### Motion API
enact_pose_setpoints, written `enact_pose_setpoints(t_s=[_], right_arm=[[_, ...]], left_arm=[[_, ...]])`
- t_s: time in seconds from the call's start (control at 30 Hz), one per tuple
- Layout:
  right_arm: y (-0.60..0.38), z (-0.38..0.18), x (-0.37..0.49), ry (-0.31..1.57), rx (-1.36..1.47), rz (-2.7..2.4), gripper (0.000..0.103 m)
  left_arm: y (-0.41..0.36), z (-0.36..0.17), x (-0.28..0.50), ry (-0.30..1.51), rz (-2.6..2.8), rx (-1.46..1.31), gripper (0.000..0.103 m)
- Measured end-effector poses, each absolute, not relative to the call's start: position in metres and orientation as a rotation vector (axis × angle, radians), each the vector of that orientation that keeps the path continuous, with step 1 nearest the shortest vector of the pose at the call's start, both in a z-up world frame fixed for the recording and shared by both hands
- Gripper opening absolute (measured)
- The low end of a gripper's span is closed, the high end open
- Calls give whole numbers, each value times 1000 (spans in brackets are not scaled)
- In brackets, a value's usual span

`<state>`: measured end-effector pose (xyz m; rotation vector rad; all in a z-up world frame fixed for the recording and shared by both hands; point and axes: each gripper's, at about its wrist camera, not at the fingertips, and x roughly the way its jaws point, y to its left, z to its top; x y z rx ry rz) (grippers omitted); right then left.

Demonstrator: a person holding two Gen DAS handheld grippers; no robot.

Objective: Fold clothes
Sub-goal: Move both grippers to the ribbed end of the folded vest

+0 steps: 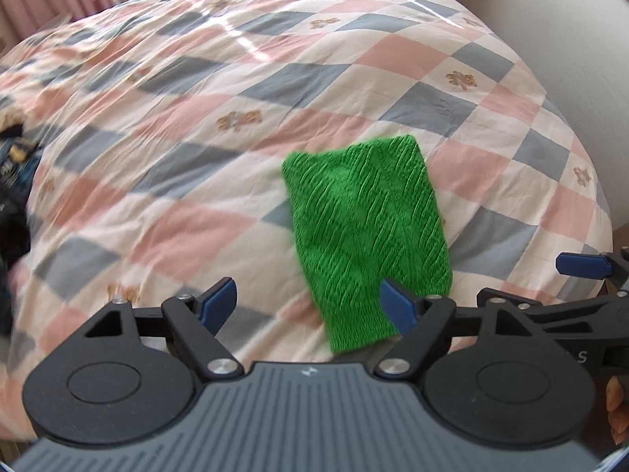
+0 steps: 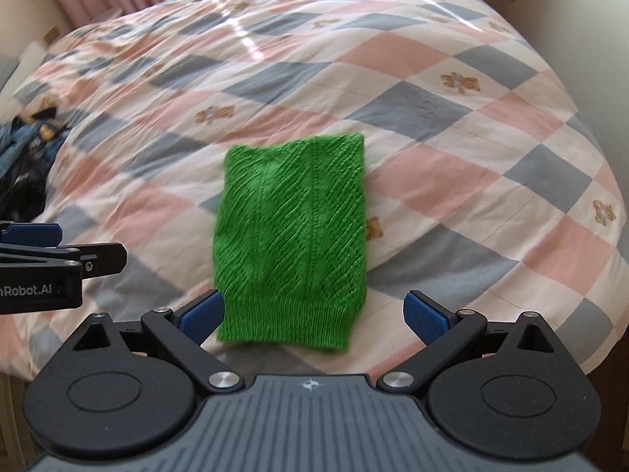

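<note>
Lying flat on the checked quilt (image 2: 452,181), the folded green knitted garment (image 2: 293,244) forms a neat rectangle near the bed's near edge. Right gripper (image 2: 312,314) hovers over the garment's ribbed near hem, jaws spread wide and empty. Left gripper (image 1: 310,303), just to its left, also stands open, holding nothing. A heap of dark clothes (image 2: 27,157) rests at far left

Green cable-knit sweater (image 2: 291,236), pink, grey, white checked quilt (image 2: 452,90)
</note>
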<state>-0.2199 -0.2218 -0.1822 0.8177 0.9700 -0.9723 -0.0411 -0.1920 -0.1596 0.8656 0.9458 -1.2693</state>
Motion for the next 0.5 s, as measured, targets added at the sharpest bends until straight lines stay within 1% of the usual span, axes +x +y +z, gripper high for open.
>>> enact_pose_setpoints(t_s=[0.33, 0.5], right_arm=[[-244, -207, -223, 997, 887, -1007, 100], [-253, -222, -238, 978, 920, -1009, 100]], left_arm=[[-226, -181, -37, 969, -1286, 927, 79], [-234, -201, -35, 1024, -1278, 945, 79]])
